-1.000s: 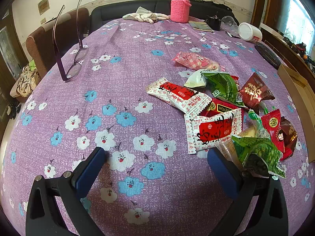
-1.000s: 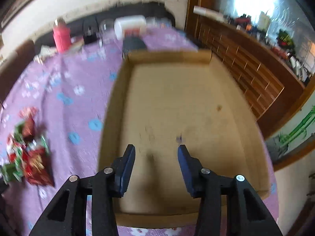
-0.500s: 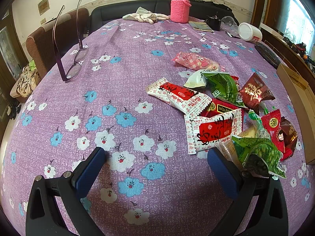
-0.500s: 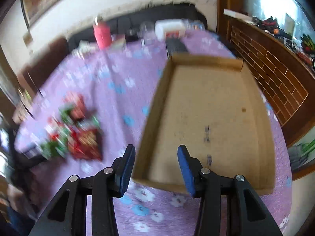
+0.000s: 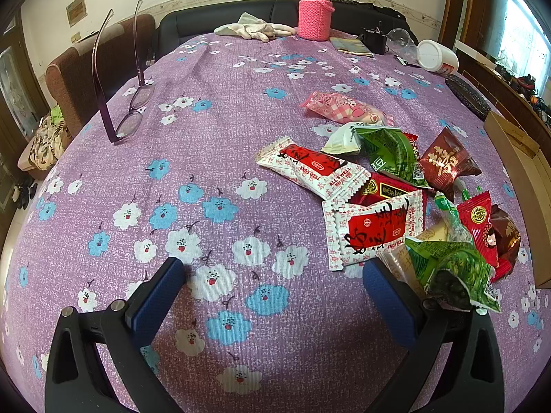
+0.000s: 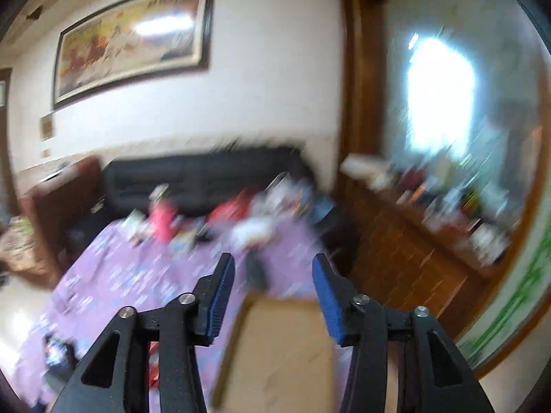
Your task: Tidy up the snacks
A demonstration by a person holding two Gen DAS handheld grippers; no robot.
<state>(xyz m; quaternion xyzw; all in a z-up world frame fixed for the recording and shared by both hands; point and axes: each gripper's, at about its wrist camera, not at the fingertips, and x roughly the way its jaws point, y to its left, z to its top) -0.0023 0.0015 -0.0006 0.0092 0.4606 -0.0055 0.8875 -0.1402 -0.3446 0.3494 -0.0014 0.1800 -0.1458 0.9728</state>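
A heap of snack packets [image 5: 396,203] lies on the purple flowered tablecloth [image 5: 220,158], right of centre in the left wrist view: white-and-red wrappers, green bags, a dark red bag, and a pink packet [image 5: 341,108] a little farther back. My left gripper [image 5: 275,289] stands open low over the cloth, its right finger beside a green bag [image 5: 451,275], nothing between the pads. An empty cardboard tray [image 6: 282,354] shows blurred below my right gripper [image 6: 273,287], which is lifted high and pointing across the room, its jaws opening with nothing between them.
Purple-framed glasses [image 5: 124,103] stand at the left of the table. At the far end are a pink knit-covered flask [image 5: 315,10], white gloves [image 5: 255,29], a white jar [image 5: 435,56] and small dark items. A sofa and a wooden sideboard [image 6: 413,258] border the table.
My right gripper rose sharply and tipped up from the tray toward the far wall, and its jaws have widened. The left gripper and the snacks have not moved.
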